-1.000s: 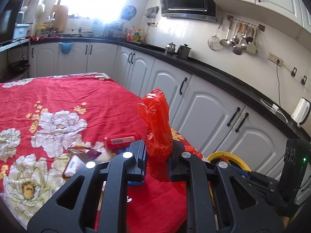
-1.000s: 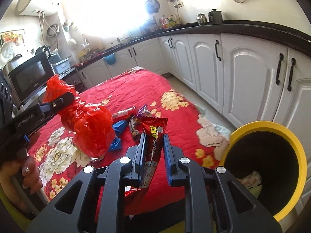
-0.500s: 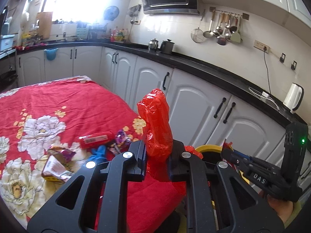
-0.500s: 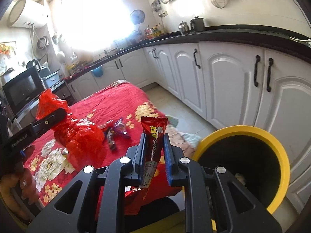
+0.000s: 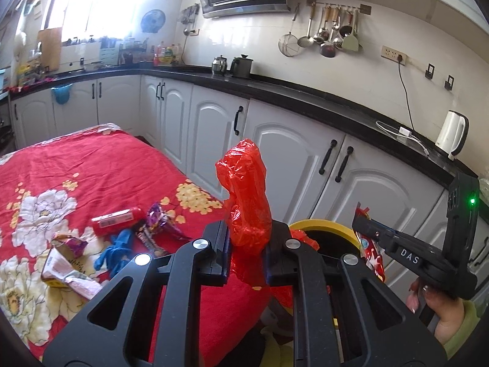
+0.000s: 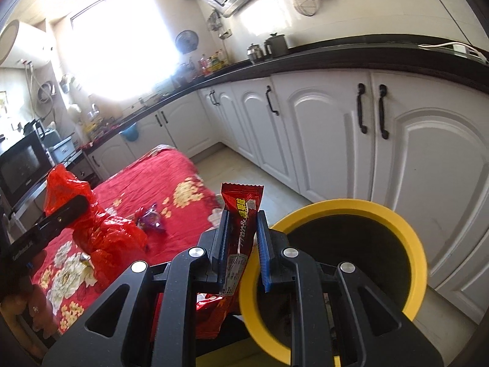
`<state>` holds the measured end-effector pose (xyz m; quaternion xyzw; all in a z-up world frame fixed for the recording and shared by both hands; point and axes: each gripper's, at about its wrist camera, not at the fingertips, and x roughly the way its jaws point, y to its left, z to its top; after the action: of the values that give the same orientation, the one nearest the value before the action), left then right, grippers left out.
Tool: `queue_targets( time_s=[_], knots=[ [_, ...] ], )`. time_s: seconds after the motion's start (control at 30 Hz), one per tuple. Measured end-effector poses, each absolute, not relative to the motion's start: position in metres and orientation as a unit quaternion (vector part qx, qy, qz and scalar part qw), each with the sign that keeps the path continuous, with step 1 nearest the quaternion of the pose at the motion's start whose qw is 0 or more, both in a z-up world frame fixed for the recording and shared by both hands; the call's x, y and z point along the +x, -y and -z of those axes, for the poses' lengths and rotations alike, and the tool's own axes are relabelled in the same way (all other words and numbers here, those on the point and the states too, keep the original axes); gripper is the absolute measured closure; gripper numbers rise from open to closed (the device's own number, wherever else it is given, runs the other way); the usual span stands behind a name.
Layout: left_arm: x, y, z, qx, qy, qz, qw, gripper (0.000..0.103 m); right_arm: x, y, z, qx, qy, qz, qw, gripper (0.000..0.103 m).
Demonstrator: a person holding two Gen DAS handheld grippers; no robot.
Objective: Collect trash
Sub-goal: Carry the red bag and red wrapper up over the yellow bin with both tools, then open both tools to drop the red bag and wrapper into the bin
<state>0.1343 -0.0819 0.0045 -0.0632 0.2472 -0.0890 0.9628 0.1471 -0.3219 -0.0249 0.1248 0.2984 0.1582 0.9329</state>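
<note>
My left gripper (image 5: pixel 247 238) is shut on a crumpled red plastic bag (image 5: pixel 246 192) that sticks up between its fingers. My right gripper (image 6: pixel 241 229) is shut on a dark red snack wrapper (image 6: pixel 243 214), held upright just left of the yellow-rimmed black bin (image 6: pixel 409 232). In the left wrist view the bin (image 5: pixel 324 224) shows just beyond my fingers, with the right gripper (image 5: pixel 365 226) and its wrapper (image 5: pixel 371 252) over its right rim. In the right wrist view the left gripper (image 6: pixel 78 206) holds the bag (image 6: pixel 104 232) over the table.
A table with a red flowered cloth (image 5: pixel 76 165) carries more litter: a red tube (image 5: pixel 117 218), a purple wrapper (image 5: pixel 159 221), a blue scrap (image 5: pixel 117 244) and a torn carton (image 5: pixel 59 267). White cabinets (image 5: pixel 290 156) under a black counter run along the right. A hand (image 5: pixel 440 309) grips the right tool.
Both grippers have swung to the right, away from the table's middle. The yellow bin has come closer and larger in both views. Each grip is unchanged.
</note>
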Motion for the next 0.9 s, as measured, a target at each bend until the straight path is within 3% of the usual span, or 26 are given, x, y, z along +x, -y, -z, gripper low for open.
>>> queue_targets(
  time_s=[0.9],
  knots=[
    [0.164, 0.167, 0.023, -0.008, -0.274, 0.150, 0.950, 0.093, 0.152, 0.395, 0.048, 0.169, -0.293, -0.085, 0.937, 0.086]
  ],
)
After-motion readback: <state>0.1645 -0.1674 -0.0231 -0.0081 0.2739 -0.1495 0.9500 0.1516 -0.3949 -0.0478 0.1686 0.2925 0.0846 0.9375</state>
